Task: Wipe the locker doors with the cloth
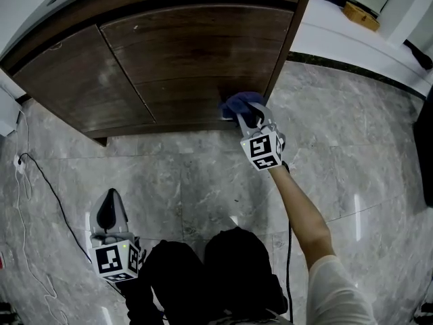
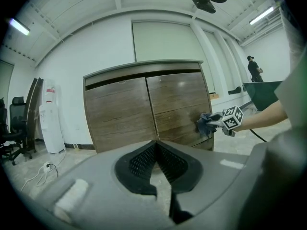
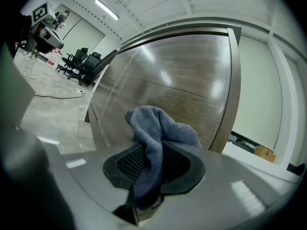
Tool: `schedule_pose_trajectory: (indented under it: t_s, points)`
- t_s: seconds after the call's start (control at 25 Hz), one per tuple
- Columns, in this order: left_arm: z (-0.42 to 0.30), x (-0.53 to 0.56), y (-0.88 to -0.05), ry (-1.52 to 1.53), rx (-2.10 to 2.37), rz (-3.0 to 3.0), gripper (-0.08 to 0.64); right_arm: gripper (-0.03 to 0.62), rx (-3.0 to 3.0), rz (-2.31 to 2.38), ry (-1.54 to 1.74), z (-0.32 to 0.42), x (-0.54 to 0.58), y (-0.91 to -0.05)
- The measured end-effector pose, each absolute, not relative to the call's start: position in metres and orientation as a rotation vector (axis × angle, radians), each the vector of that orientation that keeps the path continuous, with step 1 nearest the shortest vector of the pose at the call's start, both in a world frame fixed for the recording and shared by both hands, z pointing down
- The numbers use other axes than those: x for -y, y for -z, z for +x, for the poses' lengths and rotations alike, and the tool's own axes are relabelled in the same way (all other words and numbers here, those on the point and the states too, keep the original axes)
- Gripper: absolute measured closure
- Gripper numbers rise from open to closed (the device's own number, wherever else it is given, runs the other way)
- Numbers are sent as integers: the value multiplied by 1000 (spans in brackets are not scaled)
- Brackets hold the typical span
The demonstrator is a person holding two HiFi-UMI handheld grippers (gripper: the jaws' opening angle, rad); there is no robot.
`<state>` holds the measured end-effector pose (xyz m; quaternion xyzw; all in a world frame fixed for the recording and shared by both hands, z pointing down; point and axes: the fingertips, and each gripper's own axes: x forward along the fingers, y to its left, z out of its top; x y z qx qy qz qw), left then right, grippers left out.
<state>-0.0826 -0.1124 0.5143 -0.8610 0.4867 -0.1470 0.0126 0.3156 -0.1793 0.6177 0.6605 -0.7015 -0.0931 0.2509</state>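
Note:
A dark wooden locker with two doors (image 1: 189,53) stands ahead of me on the marble floor. My right gripper (image 1: 247,114) is shut on a blue cloth (image 1: 242,105) and holds it against the lower right part of the right door (image 3: 163,90). The cloth (image 3: 158,138) bunches out from between the jaws in the right gripper view. In the left gripper view the cloth (image 2: 206,123) shows pressed on that door. My left gripper (image 1: 110,212) hangs low near my legs, far from the locker, its jaws shut with nothing between them (image 2: 156,164).
A white power cable (image 1: 24,181) trails over the floor at the left. A white appliance (image 2: 50,116) and black office chairs (image 2: 17,128) stand left of the locker. A dark cable (image 1: 291,249) hangs under my right arm. A white ledge (image 1: 352,39) runs right of the locker.

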Motion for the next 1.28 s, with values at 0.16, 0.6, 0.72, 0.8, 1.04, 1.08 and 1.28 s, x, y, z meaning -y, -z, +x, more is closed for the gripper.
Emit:
schedule_pose_trajectory:
  t_s: [0.16,0.6,0.72,0.8,1.04,1.08,1.28]
  points:
    - [-85,114,-516,468,-1527,-2677,560,500,1908,1766,225,311,181,-638]
    - [-83,116,-527,500,-1526,-2683,560,502,1924,1693,115,300,185,-689]
    - [-83,116,-527,500,-1527,-2684,560,502,1911,1673,124,296,186,-688]
    - [-83,117,-526,495,-1526,-2686,560,503,1908,1662,139,293,188,-680]
    - [-84,116,-528,479,-1525,-2705,560,503,1926,1666,203,282,195,-640]
    - [-85,115,-528,477,-1526,-2708,560,503,1928,1668,211,281,196,-633]
    - [-89,111,-532,482,-1526,-2723,560,503,1933,1703,258,276,199,-595]
